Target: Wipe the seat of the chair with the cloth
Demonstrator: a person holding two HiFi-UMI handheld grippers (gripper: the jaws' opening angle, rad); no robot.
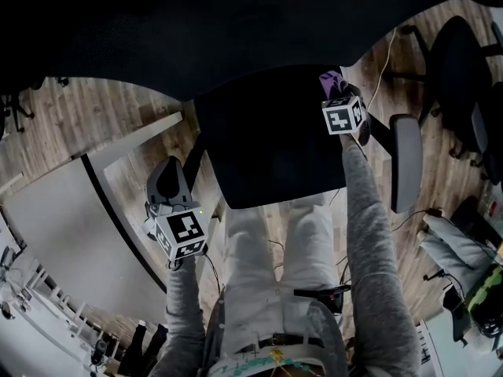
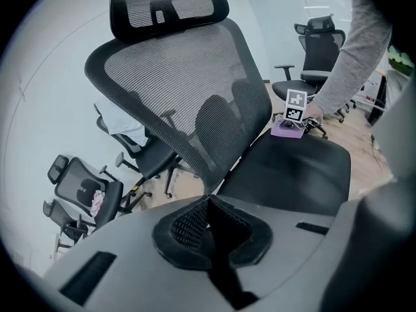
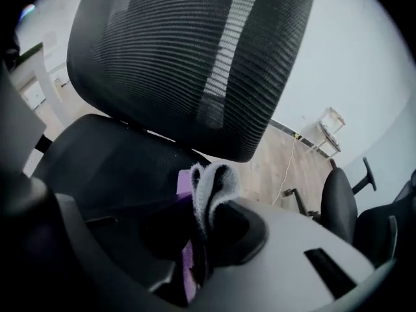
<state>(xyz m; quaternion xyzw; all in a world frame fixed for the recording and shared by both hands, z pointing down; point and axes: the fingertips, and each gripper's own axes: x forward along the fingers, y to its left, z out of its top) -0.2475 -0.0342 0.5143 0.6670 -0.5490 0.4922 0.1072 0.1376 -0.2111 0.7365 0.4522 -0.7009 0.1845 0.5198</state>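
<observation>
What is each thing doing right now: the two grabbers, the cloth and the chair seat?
Left gripper: shut, empty, beside the chair.
Right gripper: shut on the cloth.
Cloth: bunched, resting on the seat.
Seat: bare except the cloth at its back corner.

Head view looks steeply down on the chair seat (image 1: 267, 148). Left gripper view faces seat and backrest (image 2: 175, 90) from the side, farther off. Right gripper view sits low, close over the seat. All share it.

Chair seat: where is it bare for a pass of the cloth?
The seat is bare from the backrest to its front edge. Only one back corner is taken, by the cloth in the right gripper.
</observation>
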